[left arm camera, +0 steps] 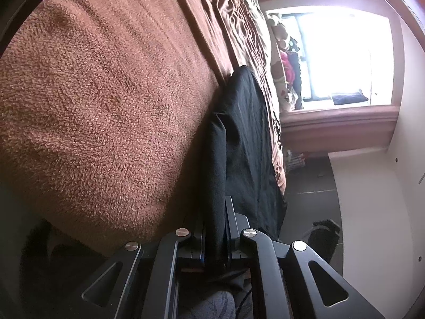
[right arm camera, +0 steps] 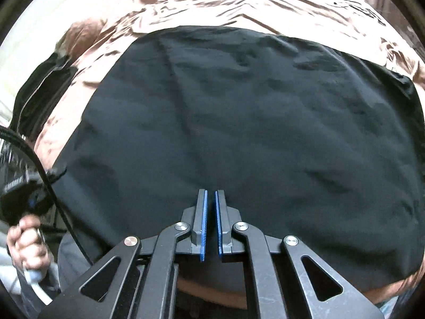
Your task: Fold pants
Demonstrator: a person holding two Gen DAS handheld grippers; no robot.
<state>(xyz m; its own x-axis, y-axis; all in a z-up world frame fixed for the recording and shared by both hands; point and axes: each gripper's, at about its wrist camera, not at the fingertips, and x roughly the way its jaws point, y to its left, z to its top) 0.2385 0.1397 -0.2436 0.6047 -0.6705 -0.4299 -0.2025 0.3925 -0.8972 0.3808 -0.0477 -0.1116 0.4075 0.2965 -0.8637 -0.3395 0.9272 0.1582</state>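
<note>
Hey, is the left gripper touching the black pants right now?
Touching. The left wrist view shows the left gripper shut on a fold of the black pants, fabric running down between its fingers.

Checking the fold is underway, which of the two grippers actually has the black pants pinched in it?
The left gripper: black pants fabric runs between its fingers. The right gripper is shut on nothing above the flat cloth.

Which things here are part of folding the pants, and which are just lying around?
Part of the job:
- black pants, spread on the bed
- left gripper, shut on a fold of the pants
- right gripper, shut over the pants

Just lying about:
- brown patterned bedspread
- brown fleece blanket
- clothes by the window
</note>
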